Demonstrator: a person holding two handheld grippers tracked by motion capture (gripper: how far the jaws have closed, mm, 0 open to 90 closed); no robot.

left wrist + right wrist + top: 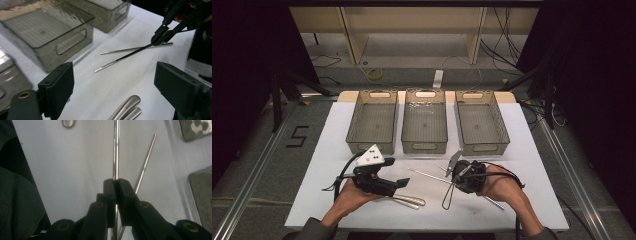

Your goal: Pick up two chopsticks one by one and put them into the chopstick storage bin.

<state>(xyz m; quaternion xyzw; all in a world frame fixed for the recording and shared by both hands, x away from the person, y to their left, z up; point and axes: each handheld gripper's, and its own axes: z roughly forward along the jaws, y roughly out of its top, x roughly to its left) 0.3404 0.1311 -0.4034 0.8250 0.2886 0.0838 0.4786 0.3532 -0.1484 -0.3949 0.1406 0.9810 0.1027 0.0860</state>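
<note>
I saw a white table (337, 145); three clear bins (424, 122) stood in a row at its far side; two spoon handles (409, 201) and a thin metal rod (117, 51) lay nearer me.

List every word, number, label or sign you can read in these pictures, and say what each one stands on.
"5": a dark figure marked on the grey floor left of the table, seen in the high view.
No writing can be read on the three bins, the metal rods, the utensil handles or the grippers.
</note>
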